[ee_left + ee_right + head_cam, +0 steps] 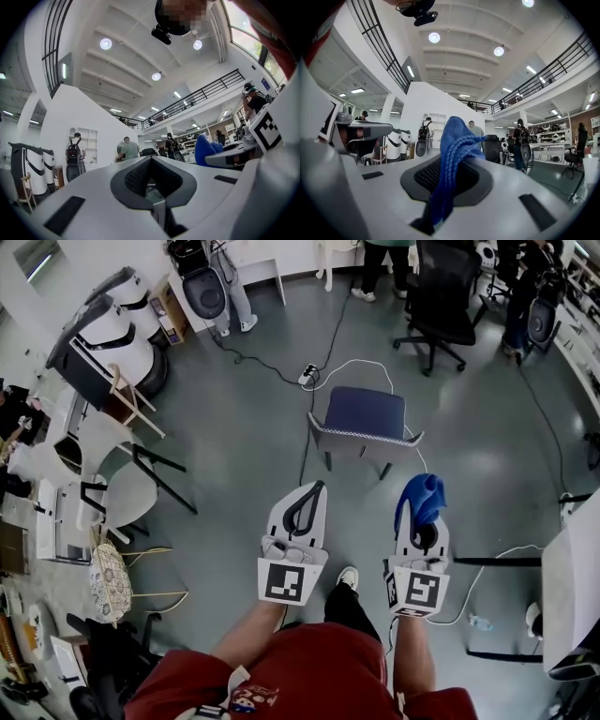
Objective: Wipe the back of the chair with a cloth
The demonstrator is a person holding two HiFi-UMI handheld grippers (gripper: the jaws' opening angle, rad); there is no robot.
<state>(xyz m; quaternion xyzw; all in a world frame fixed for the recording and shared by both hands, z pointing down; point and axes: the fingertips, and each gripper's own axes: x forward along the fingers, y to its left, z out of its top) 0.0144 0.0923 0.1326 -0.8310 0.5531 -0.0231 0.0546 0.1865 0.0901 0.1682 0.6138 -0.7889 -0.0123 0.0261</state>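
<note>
A chair with a blue seat [364,412] and a grey back [361,440] stands on the floor ahead of me, its back towards me. My right gripper [419,509] is shut on a blue cloth [423,494], which sticks up from its jaws; in the right gripper view the cloth [453,150] hangs out between the closed pads. My left gripper [315,489] is shut with nothing in it, its pads [140,176] pressed together. Both grippers are held side by side at waist height, short of the chair and above it. The cloth [205,149] also shows in the left gripper view.
A black office chair [441,296] stands at the back right. Cables and a power strip [307,377] lie on the grey floor beyond the chair. White machines [117,334] and white chairs [127,491] crowd the left; a white table [574,587] is at the right. People stand far off.
</note>
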